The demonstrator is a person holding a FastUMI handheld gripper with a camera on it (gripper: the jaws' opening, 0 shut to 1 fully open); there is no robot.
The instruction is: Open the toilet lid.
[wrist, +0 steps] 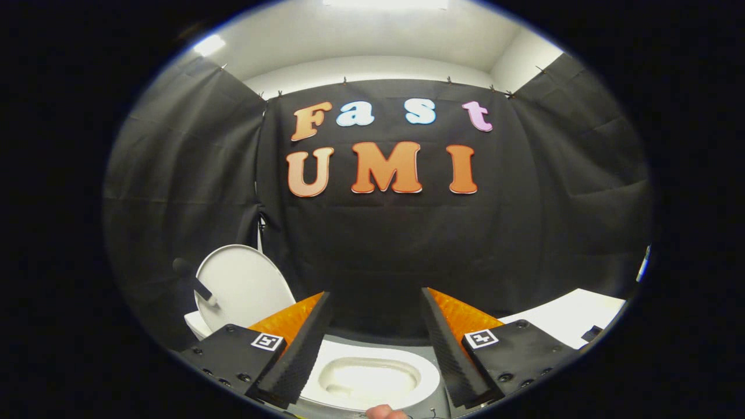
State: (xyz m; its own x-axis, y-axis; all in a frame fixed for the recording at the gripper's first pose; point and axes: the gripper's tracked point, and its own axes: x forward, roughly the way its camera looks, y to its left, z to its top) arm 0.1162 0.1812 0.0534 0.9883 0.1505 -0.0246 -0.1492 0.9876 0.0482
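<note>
Your gripper (377,326) is released, fingers spread wide with nothing between them. The toilet bowl (372,378) sits below the gap. The lid (241,288) stands raised, left of your left finger.

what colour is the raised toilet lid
White, seen in the gripper view: toilet lid, beyond the open gripper.
</note>
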